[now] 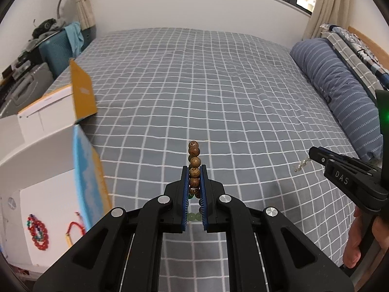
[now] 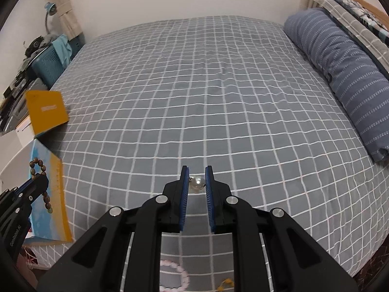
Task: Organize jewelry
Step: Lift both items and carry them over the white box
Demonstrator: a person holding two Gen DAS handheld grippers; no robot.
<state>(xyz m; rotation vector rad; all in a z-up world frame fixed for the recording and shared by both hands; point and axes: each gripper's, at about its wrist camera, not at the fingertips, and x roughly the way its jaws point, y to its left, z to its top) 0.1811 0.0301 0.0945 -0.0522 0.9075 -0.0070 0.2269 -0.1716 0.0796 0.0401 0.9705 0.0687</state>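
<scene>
My left gripper (image 1: 194, 170) is shut on a wooden bead bracelet (image 1: 194, 161) with some green beads, held above the bed; it also shows in the right wrist view (image 2: 39, 168). My right gripper (image 2: 197, 172) is shut on a pearl piece (image 2: 197, 182) and holds it above the bed; the piece dangles from its tip in the left wrist view (image 1: 300, 165). A white open box (image 1: 36, 170) with orange and blue flaps stands at the left; a red bead bracelet (image 1: 37, 234) and a red cord piece (image 1: 74, 226) lie inside.
The grey checked bed (image 1: 206, 85) fills the view. A pink bead bracelet (image 2: 180, 277) and a small yellow piece (image 2: 226, 282) lie on it below my right gripper. Blue striped pillow (image 1: 335, 85) at right. Cluttered shelf and blue case (image 1: 56, 51) at far left.
</scene>
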